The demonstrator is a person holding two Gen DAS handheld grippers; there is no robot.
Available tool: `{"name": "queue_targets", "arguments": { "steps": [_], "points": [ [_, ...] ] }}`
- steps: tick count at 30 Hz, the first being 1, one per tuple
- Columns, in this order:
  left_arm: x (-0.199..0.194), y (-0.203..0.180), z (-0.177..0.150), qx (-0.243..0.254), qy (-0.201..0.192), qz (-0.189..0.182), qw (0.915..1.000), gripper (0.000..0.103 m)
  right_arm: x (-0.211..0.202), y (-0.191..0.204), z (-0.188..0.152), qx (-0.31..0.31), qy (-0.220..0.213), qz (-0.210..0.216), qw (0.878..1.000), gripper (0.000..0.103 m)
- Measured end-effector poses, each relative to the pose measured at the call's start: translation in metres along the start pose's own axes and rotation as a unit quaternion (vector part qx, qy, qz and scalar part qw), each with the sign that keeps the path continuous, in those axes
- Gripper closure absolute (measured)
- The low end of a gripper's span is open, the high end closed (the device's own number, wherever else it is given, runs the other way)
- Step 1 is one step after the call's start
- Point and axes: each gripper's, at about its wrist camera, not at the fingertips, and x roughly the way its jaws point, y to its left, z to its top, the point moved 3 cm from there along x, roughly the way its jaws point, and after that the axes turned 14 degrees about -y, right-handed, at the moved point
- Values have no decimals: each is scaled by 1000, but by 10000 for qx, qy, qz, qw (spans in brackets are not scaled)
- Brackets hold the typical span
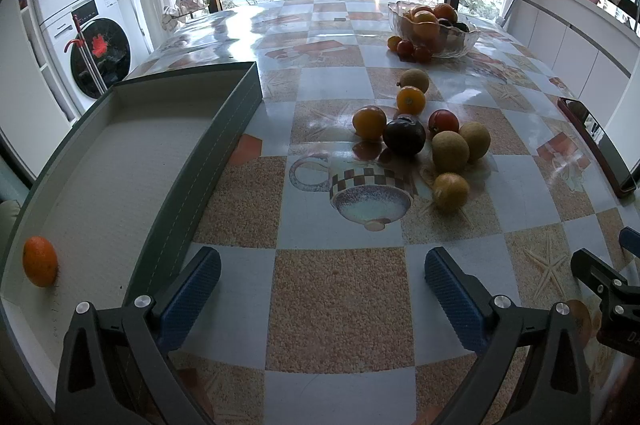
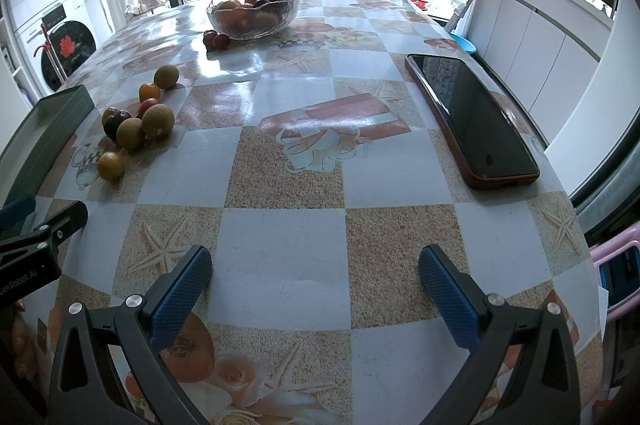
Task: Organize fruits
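Checkered oilcloth covers the bench (image 1: pixel 340 305). Grey tray (image 1: pixel 224 129) holds one orange (image 1: pixel 39 267); loose fruits (image 1: pixel 416 133) lie right of the tray. Both tools, left (image 1: pixel 322 287) and right (image 2: pixel 316 285), gape wide, empty. Next, I judge: reach a fruit, carry it trayward.

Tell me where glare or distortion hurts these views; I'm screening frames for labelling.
Left wrist: low sun flares at the window, streaking glare down the table; fisheye bends the tray wall. Right wrist: sheen beside the glass bowl; phone curves.
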Motion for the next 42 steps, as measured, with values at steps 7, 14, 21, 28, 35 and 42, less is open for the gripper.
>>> {"name": "queue_targets", "arguments": {
  "steps": [7, 14, 21, 28, 35, 42],
  "points": [
    [0, 0, 0, -1, 0, 0, 10000, 1, 0, 0, 0, -2, 0, 2, 10000, 0],
    [0, 0, 0, -5, 0, 3, 10000, 1, 0, 0, 0, -2, -1, 4, 10000, 0],
    [0, 0, 0, -6, 0, 5, 10000, 1, 0, 1, 0, -1, -3, 2, 10000, 0],
    [-1, 0, -1, -7, 3, 5, 10000, 1, 0, 0, 0, -1, -3, 0, 10000, 0],
    [-1, 0, 0, -11, 19, 18, 10000, 1, 0, 0, -1, -2, -3, 1, 10000, 0],
    [-10, -18, 11, -32, 14, -211, 9998, 1, 0, 0, -1, 1, -5, -3, 10000, 0]
  ]
}}
